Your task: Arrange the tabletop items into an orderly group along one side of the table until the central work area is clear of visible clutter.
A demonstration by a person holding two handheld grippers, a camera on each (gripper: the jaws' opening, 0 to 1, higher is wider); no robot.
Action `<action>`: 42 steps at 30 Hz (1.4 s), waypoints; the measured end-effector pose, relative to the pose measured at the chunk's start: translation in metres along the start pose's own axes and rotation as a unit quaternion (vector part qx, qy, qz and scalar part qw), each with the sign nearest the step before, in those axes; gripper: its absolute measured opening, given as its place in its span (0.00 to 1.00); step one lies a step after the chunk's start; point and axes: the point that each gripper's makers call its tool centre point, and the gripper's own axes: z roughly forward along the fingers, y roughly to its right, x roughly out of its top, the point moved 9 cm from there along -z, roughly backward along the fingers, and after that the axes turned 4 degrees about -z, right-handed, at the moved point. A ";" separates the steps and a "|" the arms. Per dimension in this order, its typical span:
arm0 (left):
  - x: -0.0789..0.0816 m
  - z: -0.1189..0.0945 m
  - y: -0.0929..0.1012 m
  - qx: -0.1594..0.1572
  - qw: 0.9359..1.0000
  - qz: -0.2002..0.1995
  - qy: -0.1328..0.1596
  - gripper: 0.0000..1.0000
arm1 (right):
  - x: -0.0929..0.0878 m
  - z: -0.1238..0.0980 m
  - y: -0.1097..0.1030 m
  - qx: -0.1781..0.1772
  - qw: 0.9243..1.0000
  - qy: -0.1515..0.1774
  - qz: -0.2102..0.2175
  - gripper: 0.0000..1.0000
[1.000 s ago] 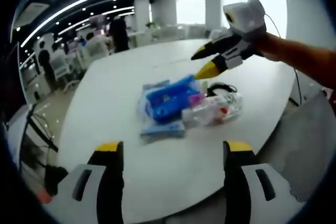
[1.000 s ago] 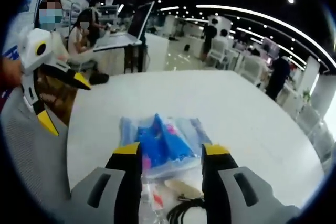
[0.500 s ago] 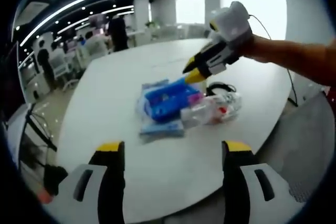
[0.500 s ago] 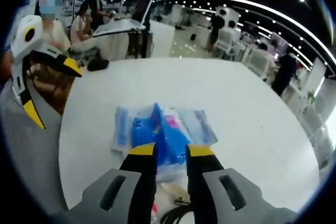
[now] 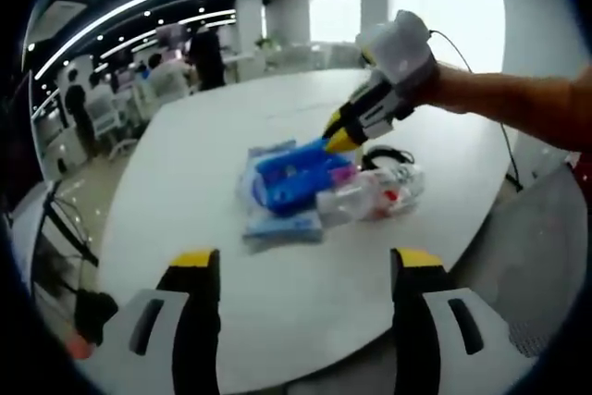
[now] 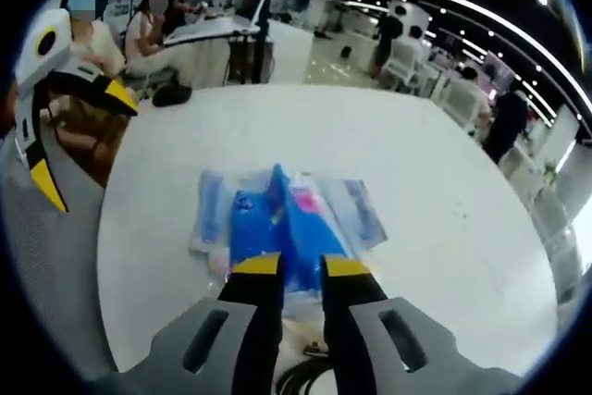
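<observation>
Task barely starting: right gripper [image 6: 301, 265] jaws nearly pressed together are nipping the blue bag [image 6: 277, 224] mid-worktop [image 5: 213, 136], left gripper [image 5: 305, 258] jaws spread, idling near edge.

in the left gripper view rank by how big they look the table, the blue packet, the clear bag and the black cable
1. White table, by far the largest.
2. Blue packet and clear bag: close in size and overlapping, so I won't rank them.
3. Black cable, smallest; part is hidden behind the bag.
</observation>
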 end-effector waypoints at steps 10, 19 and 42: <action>0.000 0.000 -0.001 -0.002 1.000 -0.001 0.000 0.72 | -0.001 0.000 0.000 0.011 1.000 -0.008 -0.016 0.04; -0.001 0.000 -0.001 -0.002 1.000 -0.002 -0.003 0.72 | -0.002 -0.001 -0.002 0.020 0.999 -0.006 -0.042 0.01; 0.007 0.014 -0.018 -0.037 0.997 -0.070 0.007 0.66 | 0.001 -0.011 -0.006 0.030 0.997 0.017 -0.067 0.01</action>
